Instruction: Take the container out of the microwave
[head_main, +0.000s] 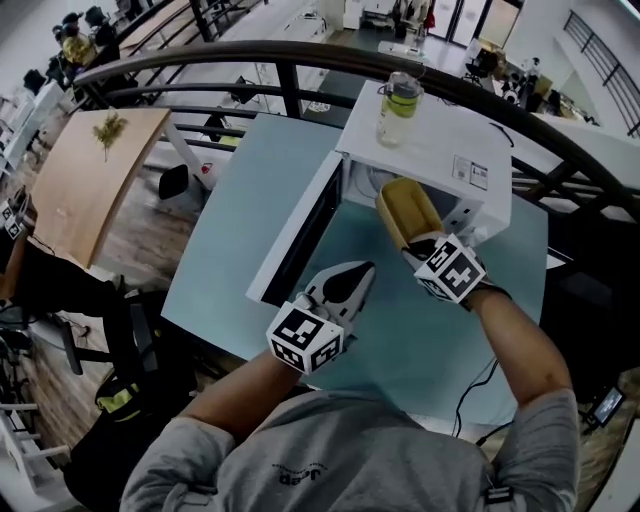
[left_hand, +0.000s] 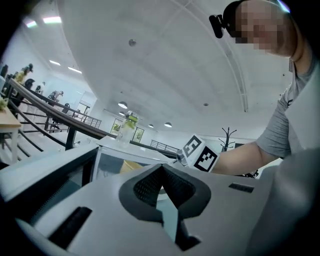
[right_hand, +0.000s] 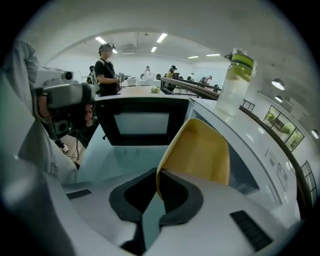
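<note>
Currently the right gripper (right_hand: 158, 181) is clenched on the near rim of the yellow container (right_hand: 200, 155). The container is tilted, shows nothing inside, and sits at the mouth of the open microwave (head_main: 440, 140), above the table (head_main: 400, 350). The left gripper (left_hand: 162, 170) has its jaws pressed together on nothing, beside the open door (head_main: 300, 240). A clear bottle (head_main: 399, 105) with a green band stands upright on the microwave; its contents are unclear.

a grey short-sleeved t-shirt (head_main: 350, 440) with small dark print on the chest at six o'clock; white left gripper (head_main: 362, 272) and right gripper (head_main: 408, 244), dark-lined jaws, black-and-white marker cubes (head_main: 305, 338).
</note>
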